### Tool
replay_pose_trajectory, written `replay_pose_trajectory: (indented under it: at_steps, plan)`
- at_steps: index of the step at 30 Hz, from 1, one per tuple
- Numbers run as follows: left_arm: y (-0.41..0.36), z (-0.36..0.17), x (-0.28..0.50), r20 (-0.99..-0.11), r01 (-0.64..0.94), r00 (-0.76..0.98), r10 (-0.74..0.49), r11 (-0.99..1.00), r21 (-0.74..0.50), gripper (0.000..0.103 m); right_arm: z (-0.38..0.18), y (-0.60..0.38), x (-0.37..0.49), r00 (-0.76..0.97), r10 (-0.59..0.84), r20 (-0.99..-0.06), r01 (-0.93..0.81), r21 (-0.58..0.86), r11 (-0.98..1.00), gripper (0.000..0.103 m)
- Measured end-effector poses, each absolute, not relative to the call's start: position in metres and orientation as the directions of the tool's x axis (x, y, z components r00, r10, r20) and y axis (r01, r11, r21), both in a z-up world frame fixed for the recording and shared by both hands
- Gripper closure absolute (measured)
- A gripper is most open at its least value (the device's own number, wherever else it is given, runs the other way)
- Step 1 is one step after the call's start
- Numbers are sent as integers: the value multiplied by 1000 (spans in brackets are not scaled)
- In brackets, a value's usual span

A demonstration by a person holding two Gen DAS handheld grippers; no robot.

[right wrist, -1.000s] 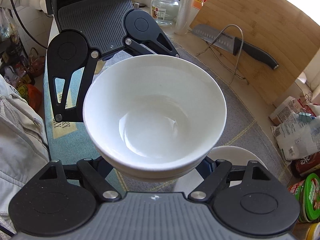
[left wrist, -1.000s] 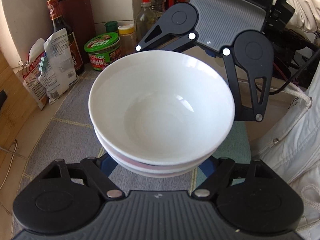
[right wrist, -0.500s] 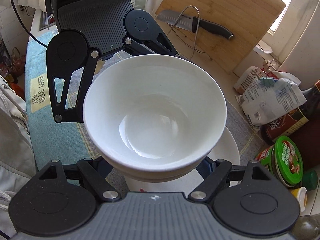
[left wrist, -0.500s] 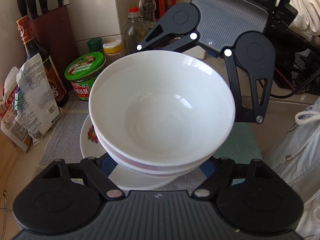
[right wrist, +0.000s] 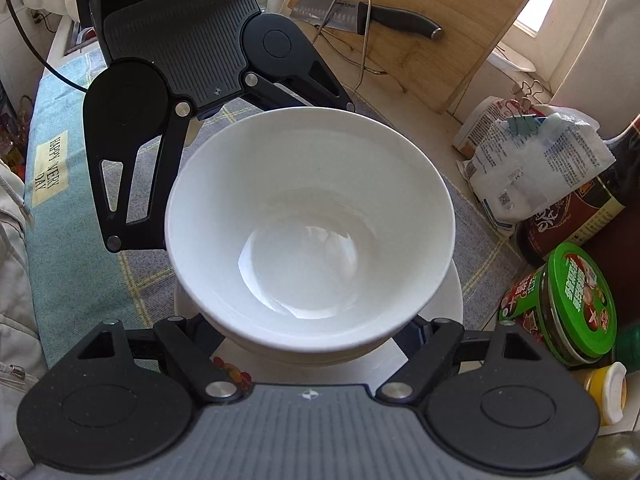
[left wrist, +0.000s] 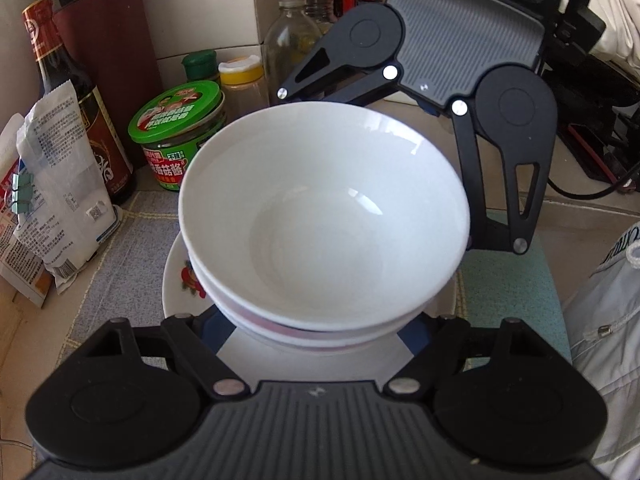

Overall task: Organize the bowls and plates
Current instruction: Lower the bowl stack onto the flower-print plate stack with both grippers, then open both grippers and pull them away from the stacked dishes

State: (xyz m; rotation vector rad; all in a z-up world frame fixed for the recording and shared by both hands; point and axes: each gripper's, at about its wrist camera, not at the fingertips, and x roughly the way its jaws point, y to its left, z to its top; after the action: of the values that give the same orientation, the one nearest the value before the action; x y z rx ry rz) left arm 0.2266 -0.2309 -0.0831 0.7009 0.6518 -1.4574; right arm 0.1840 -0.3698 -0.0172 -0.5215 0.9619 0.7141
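A stack of white bowls (left wrist: 324, 216) hangs between both grippers, directly above a white plate (left wrist: 180, 276) with a red print that lies on the grey mat (left wrist: 116, 280). The left gripper (left wrist: 320, 332) clasps the stack's lower part from the near side of its own view, and the right gripper (right wrist: 316, 344) clasps it from the opposite side. In the left view a green-lidded jar (left wrist: 180, 136) stands at ten o'clock from the bowls, a dark sauce bottle (left wrist: 68, 92) farther left. In the right view a knife (right wrist: 372, 16) lies on the wooden cutting board (right wrist: 452, 20) at one o'clock.
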Motion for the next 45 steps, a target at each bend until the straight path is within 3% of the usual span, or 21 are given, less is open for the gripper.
replay_pose_trajectory:
  at_steps: [21,23,25,27,31,36,41,45]
  plan:
    - [-236,-89,236,-766,1000,14,-643,22,0,20,-23,-377,190,365,321,-874,-738,-61,672,16]
    - [-235,-90,237,-762,999,18,-647,38,-9,20,-23,-377,190,372,316,-873,-736,-70,673,14]
    - [-233,-90,236,-756,999,26,-654,46,-5,20,-22,-377,189,390,322,-863,-730,-77,679,5]
    - [-232,-88,233,-752,999,45,-658,50,16,18,-19,-376,190,395,331,-857,-728,-72,682,0]
    - [-225,-82,227,-739,996,86,-668,78,45,7,-19,-373,187,403,310,-861,-733,-102,672,0]
    - [-203,-71,211,-721,991,128,-680,119,64,5,-16,-377,181,408,289,-866,-718,-108,688,0]
    - [-173,-55,188,-657,973,228,-719,190,130,5,-3,-374,168,452,230,-862,-653,-145,743,0]
    - [-139,-34,175,-509,955,290,-810,278,102,1,9,-360,150,511,118,-851,-562,-227,795,0]
